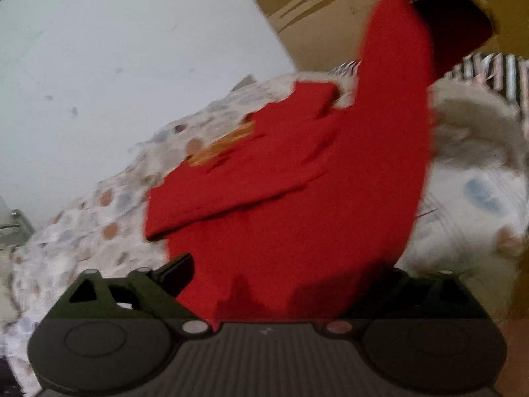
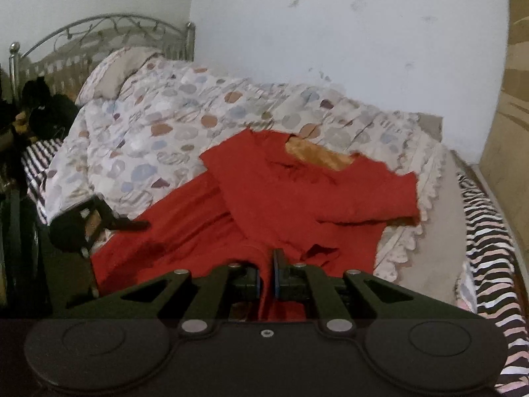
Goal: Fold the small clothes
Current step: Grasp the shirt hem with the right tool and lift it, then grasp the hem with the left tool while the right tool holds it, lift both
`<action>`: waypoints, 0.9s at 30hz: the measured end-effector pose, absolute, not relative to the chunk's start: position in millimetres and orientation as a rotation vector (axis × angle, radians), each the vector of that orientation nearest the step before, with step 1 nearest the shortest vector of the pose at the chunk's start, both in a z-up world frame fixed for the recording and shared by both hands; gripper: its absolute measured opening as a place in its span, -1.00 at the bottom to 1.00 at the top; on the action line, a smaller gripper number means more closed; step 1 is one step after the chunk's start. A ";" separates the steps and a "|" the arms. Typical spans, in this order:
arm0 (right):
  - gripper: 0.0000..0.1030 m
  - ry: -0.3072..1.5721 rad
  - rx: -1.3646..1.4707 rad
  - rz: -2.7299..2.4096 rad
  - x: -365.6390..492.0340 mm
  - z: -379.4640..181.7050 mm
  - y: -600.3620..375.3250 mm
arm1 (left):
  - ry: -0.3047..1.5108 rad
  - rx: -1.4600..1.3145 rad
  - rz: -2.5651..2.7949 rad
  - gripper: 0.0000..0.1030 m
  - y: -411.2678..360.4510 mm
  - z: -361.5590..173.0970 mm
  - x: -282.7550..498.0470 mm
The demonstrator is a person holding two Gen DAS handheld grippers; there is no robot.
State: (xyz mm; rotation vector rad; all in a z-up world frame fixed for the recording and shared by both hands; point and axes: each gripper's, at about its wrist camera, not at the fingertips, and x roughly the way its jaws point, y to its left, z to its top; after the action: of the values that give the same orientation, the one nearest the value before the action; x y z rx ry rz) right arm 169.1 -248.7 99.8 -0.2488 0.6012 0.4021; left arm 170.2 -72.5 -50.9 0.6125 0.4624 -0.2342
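Note:
A red garment (image 2: 297,198) with a gold-lined neckline (image 2: 314,157) lies spread on the patterned quilt (image 2: 165,125). My right gripper (image 2: 266,264) is shut on a fold of its near edge, and the cloth is pinched between the blue pads. In the left wrist view the same red garment (image 1: 281,182) rises in a strip to a dark shape (image 1: 439,3) at the top right. My left gripper (image 1: 284,278) stands open, jaws wide, with red cloth draped between them and over the right finger. One of its fingers (image 2: 129,224) shows at the garment's left edge.
The quilt covers a bed with a pillow (image 2: 112,72) and a metal headboard (image 2: 99,29) at the far left. A zebra-striped sheet (image 2: 489,238) runs along the right side. A white wall (image 2: 330,33) stands behind, and dark items (image 2: 43,109) sit at the left.

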 end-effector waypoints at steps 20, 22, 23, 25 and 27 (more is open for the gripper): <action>-0.90 0.451 -0.088 0.277 177.9 105.9 -264.0 | 0.674 0.376 -0.368 -0.49 39.1 -6.8 190.0; -0.90 0.445 -0.083 0.258 172.7 102.4 -265.9 | 0.654 0.400 -0.354 -0.51 40.4 -6.6 183.9; -0.90 0.443 -0.084 0.246 168.3 98.4 -266.7 | 0.647 0.410 -0.353 -0.72 39.7 -6.4 181.4; -0.90 0.452 -0.090 0.226 157.4 86.0 -266.1 | 0.591 0.440 -0.348 -0.88 35.6 -4.5 170.5; -0.90 0.467 -0.143 0.197 145.0 70.0 -261.5 | 0.492 0.492 -0.331 -0.88 27.5 0.4 154.3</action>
State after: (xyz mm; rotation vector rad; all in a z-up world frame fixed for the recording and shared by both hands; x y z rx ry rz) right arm 145.0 -261.5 70.0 -0.1428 0.4670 0.1970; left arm 154.3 27.5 0.4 0.4918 0.4918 -0.3308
